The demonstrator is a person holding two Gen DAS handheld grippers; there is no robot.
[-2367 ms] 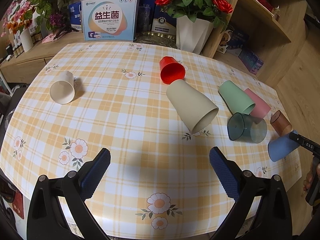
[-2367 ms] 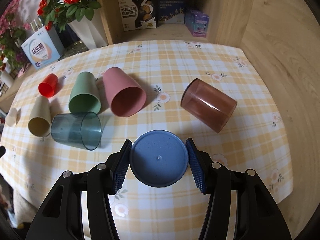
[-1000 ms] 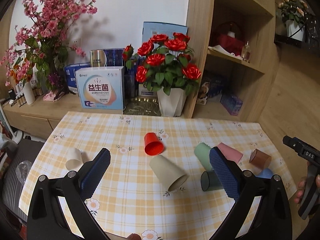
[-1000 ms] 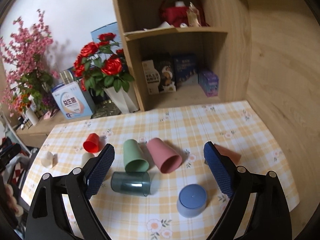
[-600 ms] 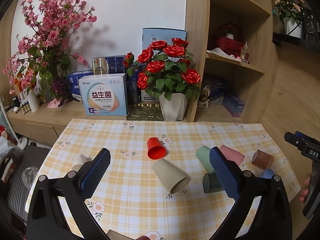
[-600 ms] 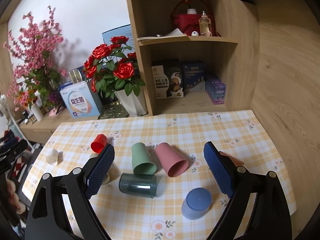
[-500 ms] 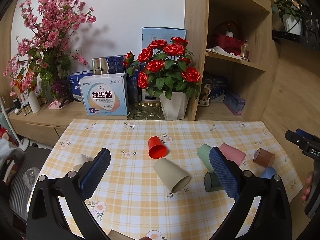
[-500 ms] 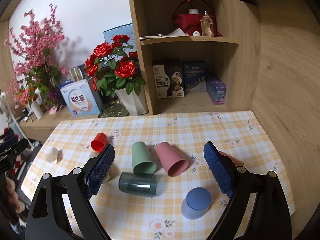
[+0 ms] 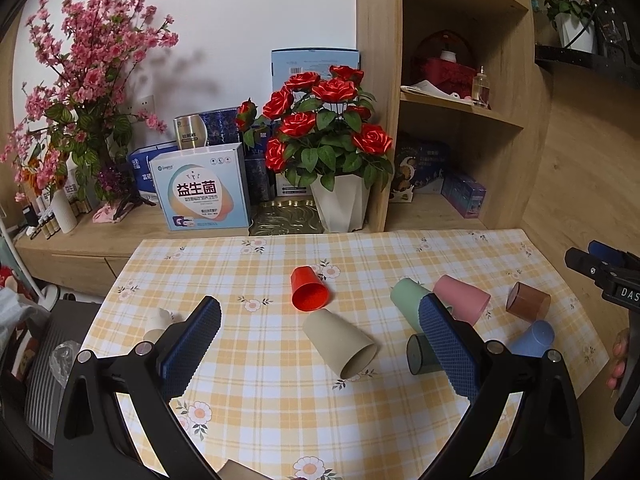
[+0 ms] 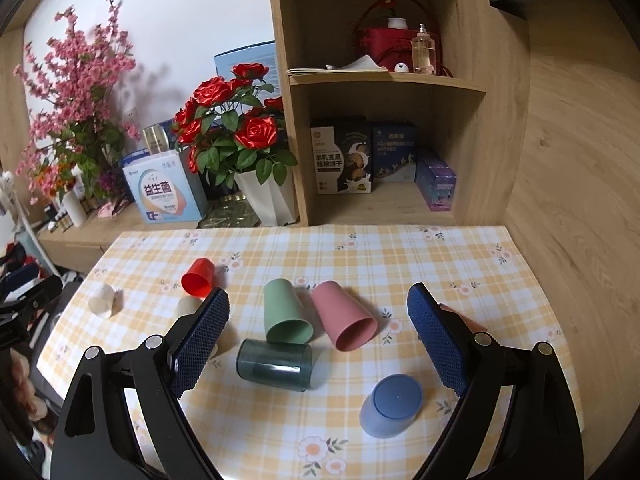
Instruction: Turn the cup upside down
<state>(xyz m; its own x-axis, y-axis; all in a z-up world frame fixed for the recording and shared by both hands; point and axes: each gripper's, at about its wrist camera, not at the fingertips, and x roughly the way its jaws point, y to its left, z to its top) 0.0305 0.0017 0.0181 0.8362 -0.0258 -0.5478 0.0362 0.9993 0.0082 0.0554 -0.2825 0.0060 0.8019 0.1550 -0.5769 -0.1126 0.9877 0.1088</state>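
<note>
Blue plastic cup [image 10: 391, 405] stands inverted on the checked tabletop [image 10: 400, 256]; both tongs, left tongs [image 9: 320, 334] and right tongs [image 10: 318, 338], gape empty, so next approach a sideways cup squarely.

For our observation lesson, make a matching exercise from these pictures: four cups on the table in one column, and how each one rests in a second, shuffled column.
Column A
1. blue cup
2. red cup
3. dark see-through cup
4. pink cup

Column B
a. on its side, just in front of the green cup
b. standing upside down
c. on its side, right of the green cup
d. on its side, far left, near the roses

Pairs: 1-b, 2-d, 3-a, 4-c
</note>
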